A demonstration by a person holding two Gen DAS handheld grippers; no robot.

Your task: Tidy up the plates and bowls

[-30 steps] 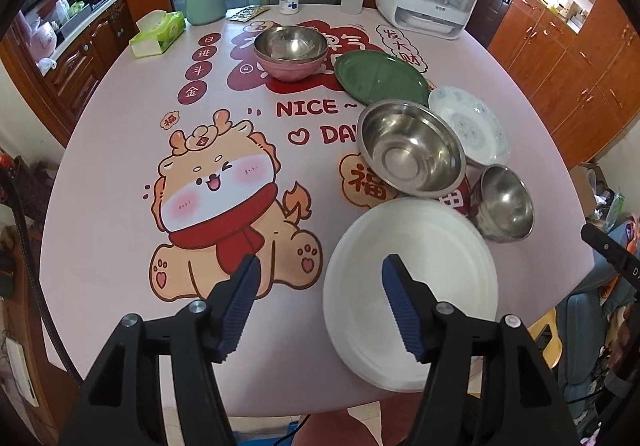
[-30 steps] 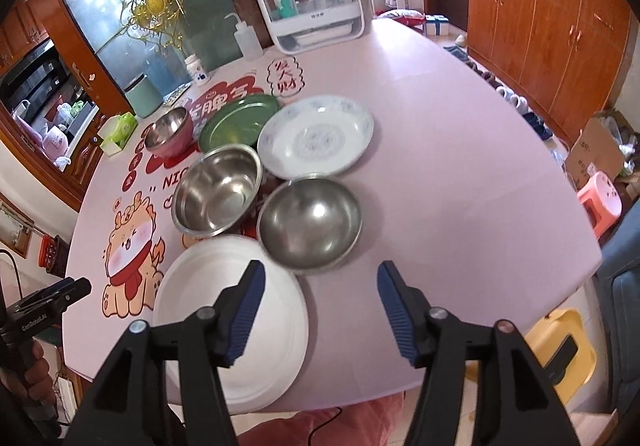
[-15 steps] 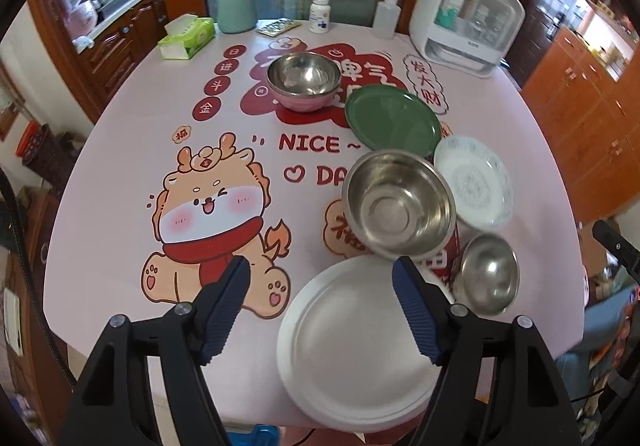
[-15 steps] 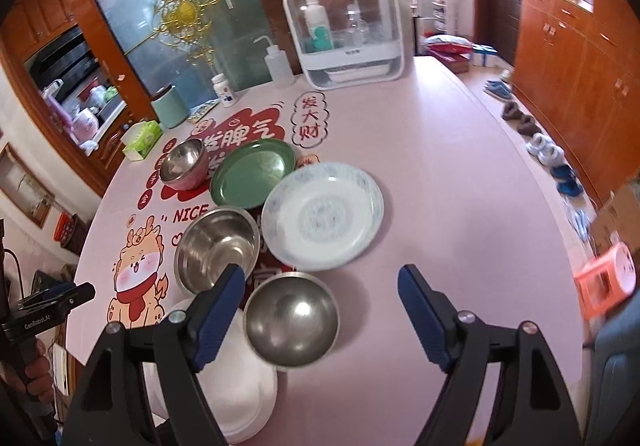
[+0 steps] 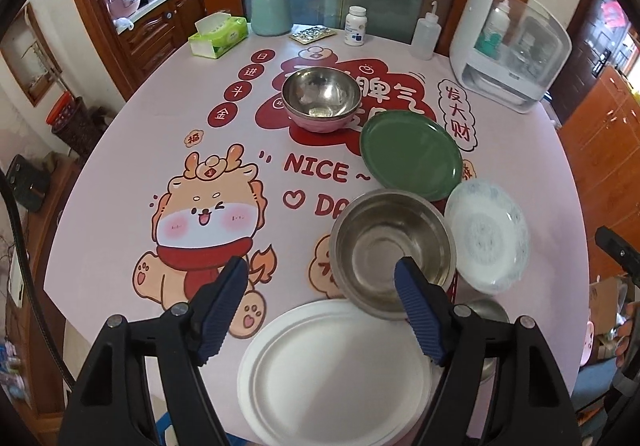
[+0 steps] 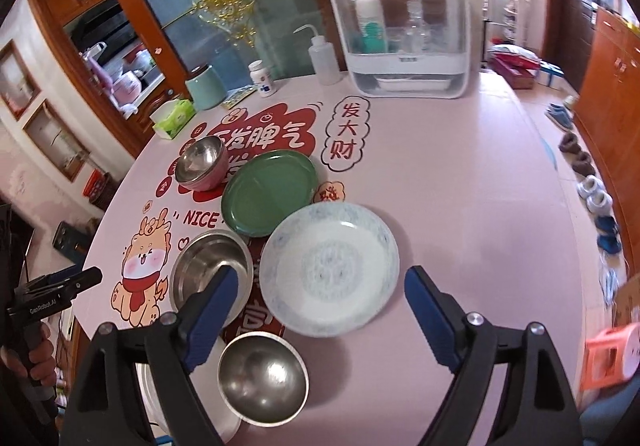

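On the pink table lie a big white plate (image 5: 336, 374) nearest me, a large steel bowl (image 5: 392, 250), a small steel bowl (image 6: 262, 380), a white patterned plate (image 6: 330, 280), a green plate (image 5: 412, 155) and a steel bowl nested in a pink bowl (image 5: 320, 97). My left gripper (image 5: 320, 310) is open and empty above the white plate's far rim. My right gripper (image 6: 318, 322) is open and empty above the patterned plate (image 5: 486, 236) and the small bowl. The left gripper also shows at the right wrist view's left edge (image 6: 52, 296).
At the table's far edge stand a white dish cabinet (image 6: 402, 29), a squeeze bottle (image 5: 426, 33), a pill bottle (image 5: 355, 25), a teal canister (image 5: 271, 9) and a tissue box (image 5: 218, 35). A cartoon print (image 5: 204, 221) covers the left half. Wooden cabinets line the right wall.
Both grippers have pulled back and tilted up, so the dishes sit lower and nearer in both views. Both stay open. No dish has moved.
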